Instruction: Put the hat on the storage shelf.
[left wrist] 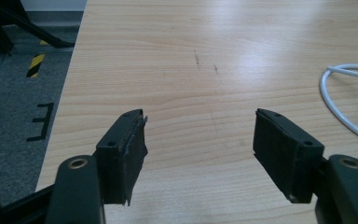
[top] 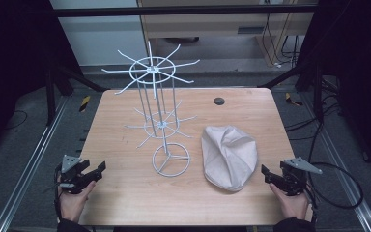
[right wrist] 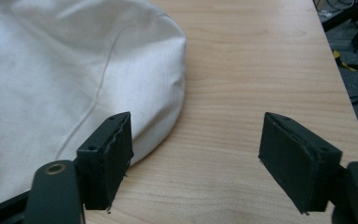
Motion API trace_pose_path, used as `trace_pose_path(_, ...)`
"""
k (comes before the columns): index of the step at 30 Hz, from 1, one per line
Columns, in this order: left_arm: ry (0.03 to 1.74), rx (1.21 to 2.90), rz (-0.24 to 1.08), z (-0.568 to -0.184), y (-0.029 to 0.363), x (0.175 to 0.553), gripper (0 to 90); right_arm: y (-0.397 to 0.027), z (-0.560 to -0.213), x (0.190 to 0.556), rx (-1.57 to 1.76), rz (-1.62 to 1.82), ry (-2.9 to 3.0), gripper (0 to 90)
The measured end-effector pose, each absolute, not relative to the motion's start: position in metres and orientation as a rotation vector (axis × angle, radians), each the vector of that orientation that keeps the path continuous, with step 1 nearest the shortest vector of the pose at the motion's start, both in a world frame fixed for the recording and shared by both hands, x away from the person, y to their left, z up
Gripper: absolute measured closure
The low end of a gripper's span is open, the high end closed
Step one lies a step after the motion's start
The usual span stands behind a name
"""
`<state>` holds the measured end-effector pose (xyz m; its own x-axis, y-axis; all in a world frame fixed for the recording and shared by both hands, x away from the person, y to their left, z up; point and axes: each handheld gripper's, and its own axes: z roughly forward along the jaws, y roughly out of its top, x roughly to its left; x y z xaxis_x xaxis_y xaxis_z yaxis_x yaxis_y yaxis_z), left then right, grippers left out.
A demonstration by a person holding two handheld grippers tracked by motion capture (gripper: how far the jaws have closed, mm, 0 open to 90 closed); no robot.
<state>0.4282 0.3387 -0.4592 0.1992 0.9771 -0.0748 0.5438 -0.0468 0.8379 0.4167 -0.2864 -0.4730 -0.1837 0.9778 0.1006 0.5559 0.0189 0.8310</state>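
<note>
A light wooden rectangular table [top: 125,193] with a pale grain stands on grey carpeted floor [top: 24,140], framed by black metal posts and silver rails [top: 34,159] along its left and right sides. A small dark round cap [top: 219,101] sits in the tabletop at about 1 o'clock from its centre. Yellow-and-black striped tape marks [top: 84,103] lie on the floor off the far-left and far-right corners, and black cables [top: 338,169] trail over the floor at 3 o'clock.

Near the table's centre stands a white wire display rack [top: 160,116], upright, with two tiers of spoke-like arms and a ring base [top: 171,159]; nothing hangs on it. Just at 3 o'clock of that base lies a cream-coloured soft fabric cap [top: 229,155], flat on the wood, close to the ring without clearly touching it.

The left gripper [top: 88,174] is held in a hand [top: 72,200] at 8 o'clock, at the table's left edge; in the left gripper view [left wrist: 200,140] its jaws are spread wide over bare wood, holding nothing. The right gripper [top: 270,177] is held at 4 o'clock, just beside the cap; in the right gripper view [right wrist: 198,149] its jaws are also spread apart and empty, the cap's edge [right wrist: 74,79] lying beyond the left jaw.
</note>
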Motion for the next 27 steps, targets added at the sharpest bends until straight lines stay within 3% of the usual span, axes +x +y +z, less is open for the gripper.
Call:
trace_pose_path(6,1.443,1.714,0.710,-0.458,0.335,0.426,40.4,-0.281,-0.464,0.411,1.522,1.086,1.769,35.2)
trace_pose_path(11,1.458,1.710,0.705,-0.457,0.337,0.426,42.6,-0.278,-0.455,0.405,1.509,1.137,1.742,36.7)
trace_pose_path(27,1.458,1.749,0.717,-0.460,0.334,0.428,35.6,-0.251,-0.421,0.399,1.426,1.191,1.833,35.7)
